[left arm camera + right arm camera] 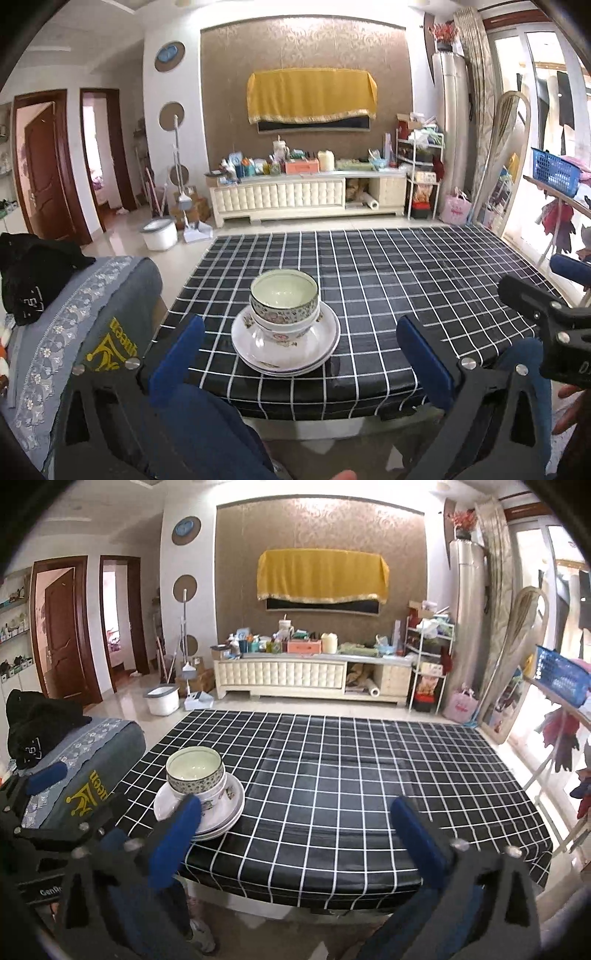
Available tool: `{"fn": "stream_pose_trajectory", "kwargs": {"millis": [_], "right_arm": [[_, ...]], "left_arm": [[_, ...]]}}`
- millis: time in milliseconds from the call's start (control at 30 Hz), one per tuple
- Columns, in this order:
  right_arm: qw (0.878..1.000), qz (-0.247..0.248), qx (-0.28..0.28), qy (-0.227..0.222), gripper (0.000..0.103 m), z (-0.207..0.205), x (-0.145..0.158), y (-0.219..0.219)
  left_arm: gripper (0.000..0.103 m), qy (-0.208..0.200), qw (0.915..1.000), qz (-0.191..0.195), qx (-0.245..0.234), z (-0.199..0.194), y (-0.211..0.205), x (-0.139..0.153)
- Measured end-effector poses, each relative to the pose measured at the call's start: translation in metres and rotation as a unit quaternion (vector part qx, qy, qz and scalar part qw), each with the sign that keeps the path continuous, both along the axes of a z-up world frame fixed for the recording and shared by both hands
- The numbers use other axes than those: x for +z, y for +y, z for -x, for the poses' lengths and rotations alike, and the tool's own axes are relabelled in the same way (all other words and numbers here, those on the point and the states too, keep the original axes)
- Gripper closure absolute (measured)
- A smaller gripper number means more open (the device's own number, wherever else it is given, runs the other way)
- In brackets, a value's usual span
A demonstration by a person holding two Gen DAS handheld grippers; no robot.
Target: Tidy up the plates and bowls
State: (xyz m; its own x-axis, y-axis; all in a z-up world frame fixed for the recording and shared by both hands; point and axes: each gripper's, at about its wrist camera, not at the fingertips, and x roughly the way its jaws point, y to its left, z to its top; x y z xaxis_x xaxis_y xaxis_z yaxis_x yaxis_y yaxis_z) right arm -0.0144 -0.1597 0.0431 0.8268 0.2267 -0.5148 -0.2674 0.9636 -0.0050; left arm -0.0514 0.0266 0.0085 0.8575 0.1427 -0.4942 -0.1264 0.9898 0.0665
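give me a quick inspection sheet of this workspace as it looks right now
Surface: table under a black checked cloth, mostly bare.
Job's things: two nested bowls sit upright on a stack of plates, near the table's front left.
Clutter: nothing seen on the cloth besides the stack.
Grippers: left claw open, holding nothing, aimed at the stack from short of the table edge; right claw open, holding nothing, the stack partly behind its left finger.
Cables: nothing seen.
Surroundings: grey chair cover at the table's left with dark clothing on top; crowded TV cabinet across the room; white bucket on the floor; blue basket at right.
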Motion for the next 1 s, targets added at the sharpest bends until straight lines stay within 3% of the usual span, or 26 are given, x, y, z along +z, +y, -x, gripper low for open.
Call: {"fn": "stream_pose_trajectory", "kwargs": {"millis": [167, 1000], "right_arm": [[1.000, 0.013, -0.005, -0.023, 0.000, 0.017, 0.001, -0.002], [1.000, 0.003, -0.011, -0.026, 0.000, 0.036, -0.004, -0.013]], "left_arm": [[0.000, -0.003, 1.0000, 0.002, 0.002, 0.010, -0.004, 0.002], [0.000, -0.017, 0.9995, 0.010, -0.024, 0.034, -0.016, 0.008]]}}
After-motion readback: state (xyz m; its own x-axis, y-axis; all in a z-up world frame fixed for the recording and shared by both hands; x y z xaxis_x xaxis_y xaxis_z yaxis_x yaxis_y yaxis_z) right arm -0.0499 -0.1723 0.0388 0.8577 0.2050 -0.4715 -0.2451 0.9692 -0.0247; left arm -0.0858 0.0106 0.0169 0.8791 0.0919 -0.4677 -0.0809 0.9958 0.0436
